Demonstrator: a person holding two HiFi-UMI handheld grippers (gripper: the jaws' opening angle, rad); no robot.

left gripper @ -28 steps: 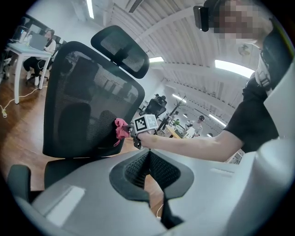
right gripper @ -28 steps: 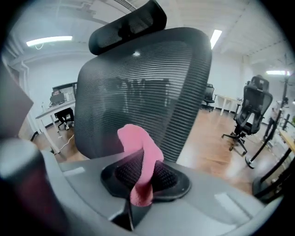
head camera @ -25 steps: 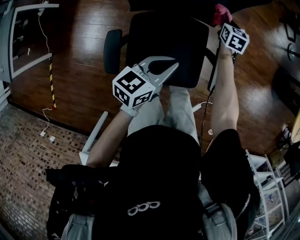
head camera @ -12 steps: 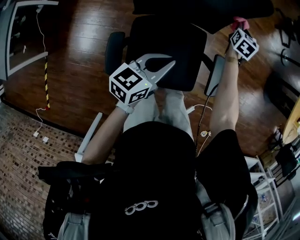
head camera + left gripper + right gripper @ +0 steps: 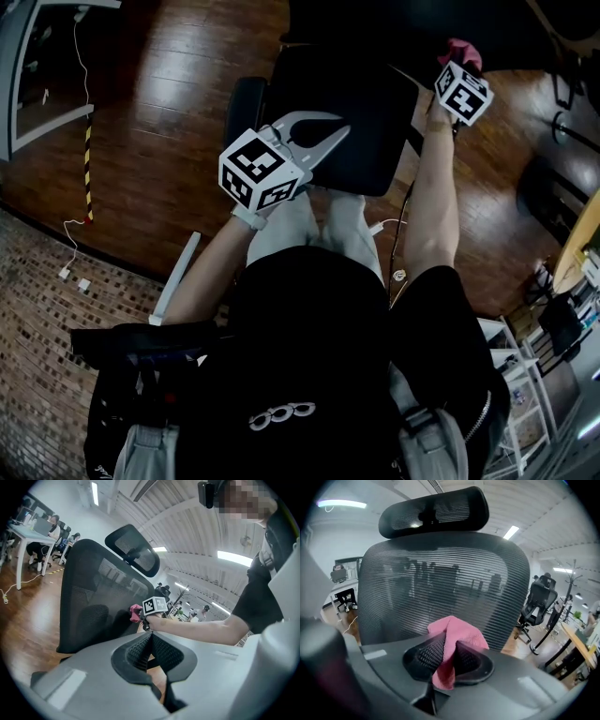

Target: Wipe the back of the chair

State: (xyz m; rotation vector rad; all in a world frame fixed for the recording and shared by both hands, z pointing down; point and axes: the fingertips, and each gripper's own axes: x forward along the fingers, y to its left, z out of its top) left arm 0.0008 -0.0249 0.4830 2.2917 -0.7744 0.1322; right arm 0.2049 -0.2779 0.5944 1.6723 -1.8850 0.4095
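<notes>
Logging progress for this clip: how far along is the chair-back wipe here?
Done: the right gripper is shut on the pink cloth. In hand: the cloth is held up at the mesh backrest; contact cannot be confirmed. Left: the wiping itself; the mesh shows no trace of how much is covered. The left gripper is shut and empty.

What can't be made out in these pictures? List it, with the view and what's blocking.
- Whether the pink cloth touches the chair back: in the right gripper view the cloth covers the spot; the head view is too dark there.
- Chair base: head view, hidden under the seat.
- People at desks: left gripper view, too small.
</notes>
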